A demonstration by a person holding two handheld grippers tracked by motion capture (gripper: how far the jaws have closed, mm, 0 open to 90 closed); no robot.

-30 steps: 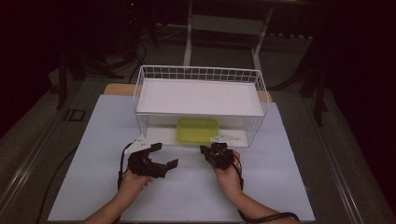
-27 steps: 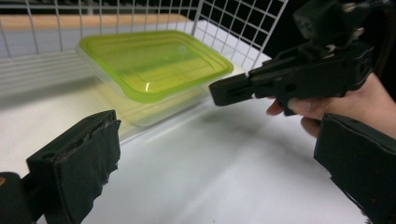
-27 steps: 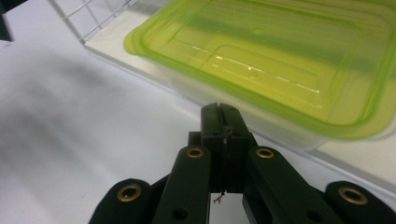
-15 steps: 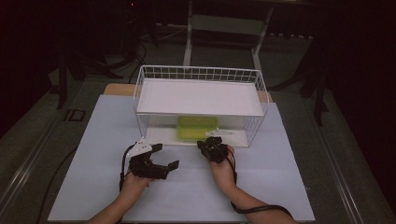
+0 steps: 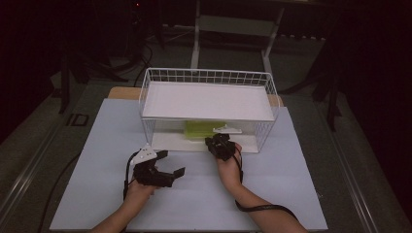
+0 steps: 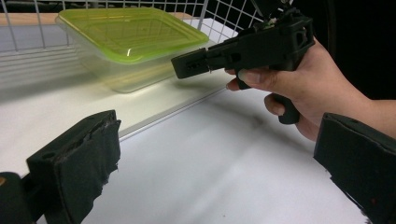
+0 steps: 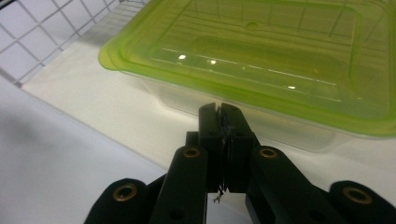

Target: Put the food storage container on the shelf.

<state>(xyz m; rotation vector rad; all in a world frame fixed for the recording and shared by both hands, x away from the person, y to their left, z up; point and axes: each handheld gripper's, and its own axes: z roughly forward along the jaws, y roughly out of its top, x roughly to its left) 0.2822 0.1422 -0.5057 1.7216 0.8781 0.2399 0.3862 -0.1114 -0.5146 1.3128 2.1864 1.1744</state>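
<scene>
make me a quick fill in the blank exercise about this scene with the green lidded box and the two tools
1. The clear plastic box with the green lid sits on the ______ shelf of the white wire rack.
2. The right tool has its jaws ______.
3. The left tool has its jaws ______, with nothing between them.
4. The right tool points at the box's ______ side wall, just below the lid.

Missing words: lower; shut; open; clear

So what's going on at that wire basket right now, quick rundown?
Right gripper shut, empty, nosing at the green-lidded container on the lower shelf. Left gripper open, idle on the table. Upper shelf overhangs the container; front is open.
</scene>
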